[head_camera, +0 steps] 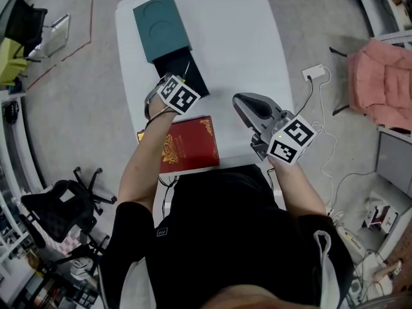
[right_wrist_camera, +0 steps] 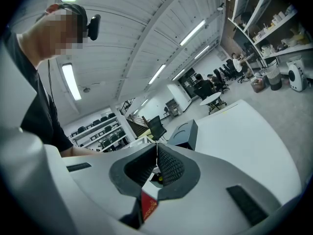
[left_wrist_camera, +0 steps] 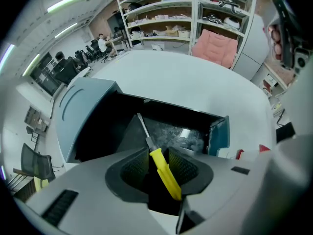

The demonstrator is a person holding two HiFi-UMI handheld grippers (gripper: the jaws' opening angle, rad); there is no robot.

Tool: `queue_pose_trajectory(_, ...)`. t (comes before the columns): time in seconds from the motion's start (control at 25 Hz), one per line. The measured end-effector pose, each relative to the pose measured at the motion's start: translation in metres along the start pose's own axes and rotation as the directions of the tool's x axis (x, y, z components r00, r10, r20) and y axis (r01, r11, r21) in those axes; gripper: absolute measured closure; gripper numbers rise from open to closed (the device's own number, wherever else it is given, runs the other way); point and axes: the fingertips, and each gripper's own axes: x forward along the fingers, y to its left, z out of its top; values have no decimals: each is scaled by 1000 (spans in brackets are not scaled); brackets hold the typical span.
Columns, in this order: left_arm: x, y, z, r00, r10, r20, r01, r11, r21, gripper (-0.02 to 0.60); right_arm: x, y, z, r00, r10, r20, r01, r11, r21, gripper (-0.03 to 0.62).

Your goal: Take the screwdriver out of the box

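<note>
Left gripper [left_wrist_camera: 156, 152] over the open teal box [left_wrist_camera: 85, 111]
Its jaws stand apart around the yellow-handled screwdriver [left_wrist_camera: 165, 174] (not pinching it); right gripper [right_wrist_camera: 156, 154] is clenched, empty.

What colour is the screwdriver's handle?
Yellow. The screwdriver handle shows best in the left gripper view.

Open tabletop [head_camera: 244, 44] right of box [head_camera: 161, 28], red book [head_camera: 190, 143] at near edge

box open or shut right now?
Open. The black tray is slid out of the teal sleeve, its inside exposed in the left gripper view; the screwdriver shows against it.
</note>
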Motion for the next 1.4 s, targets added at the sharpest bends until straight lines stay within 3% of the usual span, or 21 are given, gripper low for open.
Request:
queue_pose_trajectory(0.48, -18, -3, 5, 993, 44, 112, -31, 993, -110, 486, -20, 9, 4, 1000, -6, 14, 6, 1000, 6, 563)
queue_pose_trajectory(0.76, -60, 0, 8, 972, 112, 207, -68, 975, -210, 494, -36, 17, 12, 999, 38, 34, -37, 999, -25, 563)
queue_pose_trajectory(1.08, -129, 3, 12, 911, 213, 353, -73, 926, -371, 497, -60, 15, 35, 996, 54, 67, -49, 996, -73, 563)
queue_pose_trajectory(1.4, -201, 1, 6, 808, 301, 507, -51, 892, -449, 497, -60, 35, 38, 995, 50, 84, -42, 995, -92, 565)
